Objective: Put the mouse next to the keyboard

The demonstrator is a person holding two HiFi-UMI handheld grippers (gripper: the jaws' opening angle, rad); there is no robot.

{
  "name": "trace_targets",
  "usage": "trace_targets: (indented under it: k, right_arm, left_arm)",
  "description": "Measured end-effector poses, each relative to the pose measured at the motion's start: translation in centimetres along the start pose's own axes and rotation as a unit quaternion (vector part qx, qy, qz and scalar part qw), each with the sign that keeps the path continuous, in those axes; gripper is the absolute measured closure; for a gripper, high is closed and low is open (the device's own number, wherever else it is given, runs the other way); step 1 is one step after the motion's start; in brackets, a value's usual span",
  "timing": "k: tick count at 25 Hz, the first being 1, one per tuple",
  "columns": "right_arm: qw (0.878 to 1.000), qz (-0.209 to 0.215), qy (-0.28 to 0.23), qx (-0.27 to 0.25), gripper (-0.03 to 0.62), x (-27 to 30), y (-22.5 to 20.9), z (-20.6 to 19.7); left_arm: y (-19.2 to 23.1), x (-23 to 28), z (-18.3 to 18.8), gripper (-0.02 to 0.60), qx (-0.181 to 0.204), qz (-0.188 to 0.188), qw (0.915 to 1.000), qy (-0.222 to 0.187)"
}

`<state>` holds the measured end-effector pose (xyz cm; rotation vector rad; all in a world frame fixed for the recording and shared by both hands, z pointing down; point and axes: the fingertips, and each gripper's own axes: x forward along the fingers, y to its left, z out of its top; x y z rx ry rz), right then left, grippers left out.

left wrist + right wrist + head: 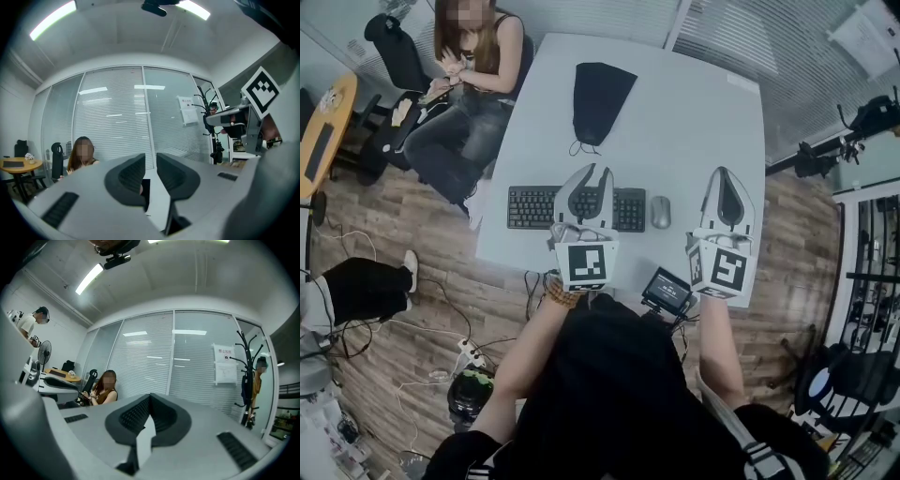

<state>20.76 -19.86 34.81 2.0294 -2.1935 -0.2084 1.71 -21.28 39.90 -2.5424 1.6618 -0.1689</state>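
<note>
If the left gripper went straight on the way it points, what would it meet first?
Probably the black bag: it lies ahead of the left gripper and shows between its parted jaws, though the gripper might pass above it.

- An office; a glass wall (154, 362) hung with slatted blinds closes the room, and a printed notice (224, 363) is stuck on it
- Strip lights (89, 278) run along the ceiling
- A white table (712, 112) carries a keyboard (530, 207) and a mouse (661, 212)
- A seated person (473, 75) is at the table's corner; a black office chair (394, 47) stands just behind; a round wooden table (18, 165) stands further off
- A coat stand (246, 376) stands by the glass; a standing fan (43, 352) is at the other side of the room
- Cables and a power strip (471, 354) lie on the wood-plank floor (394, 216)
</note>
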Motion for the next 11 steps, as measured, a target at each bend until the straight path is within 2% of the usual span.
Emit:
trace_targets:
  k: [11]
  right_arm:
    - [1.000, 0.002, 0.010, -0.001, 0.599, 0.72, 0.08, -0.78]
  left_arm:
    - [0.62, 0.08, -0.57, 0.503, 0.002, 0.001, 1.0000, 0.005]
